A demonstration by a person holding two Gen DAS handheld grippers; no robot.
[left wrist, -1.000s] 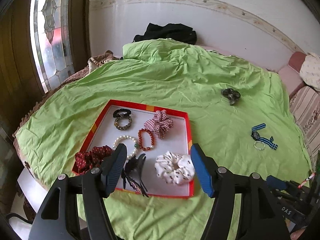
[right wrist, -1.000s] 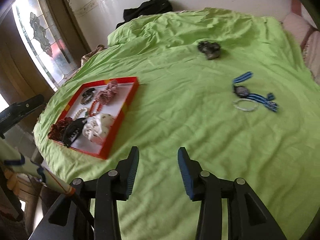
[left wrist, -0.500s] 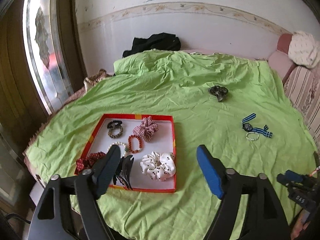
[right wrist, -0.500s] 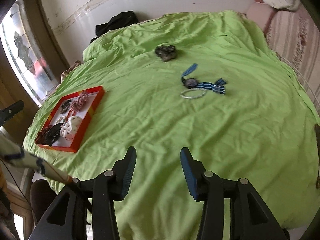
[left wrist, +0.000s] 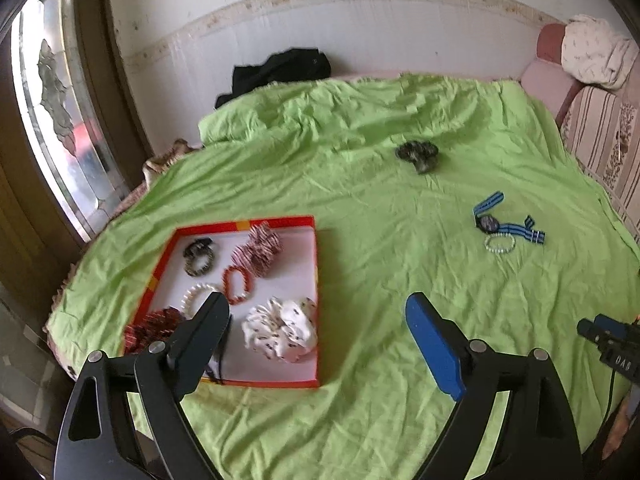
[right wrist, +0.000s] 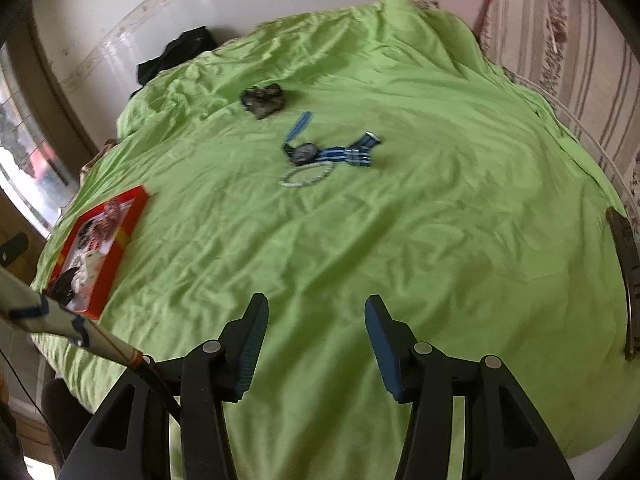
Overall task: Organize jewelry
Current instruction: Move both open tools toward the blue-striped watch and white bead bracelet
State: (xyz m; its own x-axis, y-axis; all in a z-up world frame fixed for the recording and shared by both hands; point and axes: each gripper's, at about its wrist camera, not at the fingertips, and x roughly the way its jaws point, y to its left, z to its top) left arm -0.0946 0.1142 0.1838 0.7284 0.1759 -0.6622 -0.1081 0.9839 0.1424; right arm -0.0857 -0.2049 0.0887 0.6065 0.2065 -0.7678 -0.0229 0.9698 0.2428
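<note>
A shallow red cardboard tray with a white floor lay at the lower left of the left wrist view, on the wrinkled lime-green bedsheet. It already held the gathered pieces: a white spotted scrunchie, a red bead bracelet, a pearl bracelet and others, which suggested it served as the collecting place.

Three pieces lay outside it, well apart from the tray: a dark mottled scrunchie at upper centre of the right wrist view, a blue-striped strap watch below it, and a pale bead bracelet just beside the watch.

The left gripper hung spread wide, its jaws opening with nothing between them. The right gripper, jaws also opening and empty, faced the stray pieces, probably to fetch one next.
</note>
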